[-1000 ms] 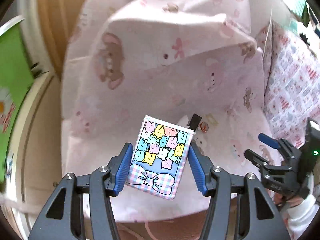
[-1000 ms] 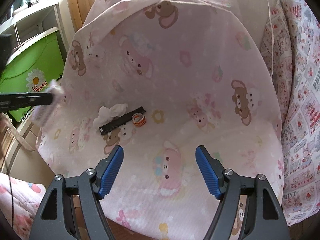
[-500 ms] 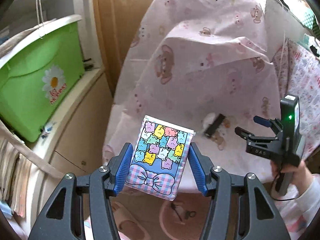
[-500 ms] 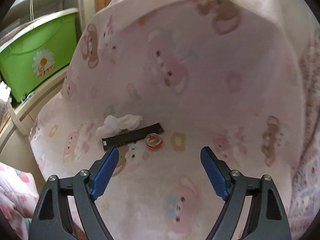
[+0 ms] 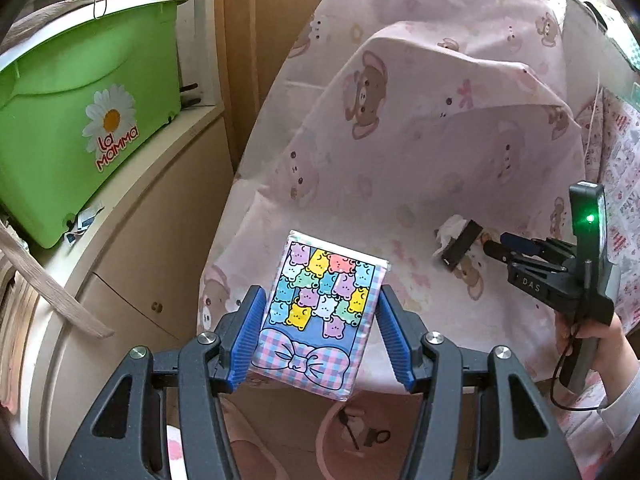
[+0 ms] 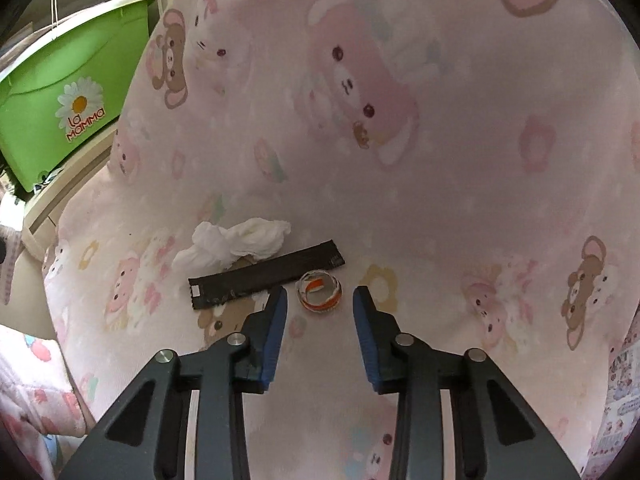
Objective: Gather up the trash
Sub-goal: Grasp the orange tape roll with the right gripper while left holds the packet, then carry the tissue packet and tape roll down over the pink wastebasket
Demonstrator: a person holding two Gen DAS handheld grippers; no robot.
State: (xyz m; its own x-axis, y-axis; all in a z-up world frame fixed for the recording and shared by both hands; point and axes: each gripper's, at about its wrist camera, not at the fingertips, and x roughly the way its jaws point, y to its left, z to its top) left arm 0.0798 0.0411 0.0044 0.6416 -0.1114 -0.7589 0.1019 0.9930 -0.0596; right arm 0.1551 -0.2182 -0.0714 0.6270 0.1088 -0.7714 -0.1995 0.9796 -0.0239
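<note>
While a bear-print tissue pack (image 5: pixel 320 312) is clamped between the left gripper's (image 5: pixel 318 334) blue pads off the bed's edge, the right gripper (image 6: pixel 320 300) is held partly open around a curled orange-and-white wrapper (image 6: pixel 319 291) on the pink sheet (image 6: pixel 440 160). Beside it lie a black strip (image 6: pixel 264 276) and a crumpled tissue (image 6: pixel 236 244). Whether the wrapper is touched cannot be told.

The green bin (image 5: pixel 76 120) reads "La Mamma" under a daisy — the right claw (image 5: pixel 494 242) body shows "DAS".
</note>
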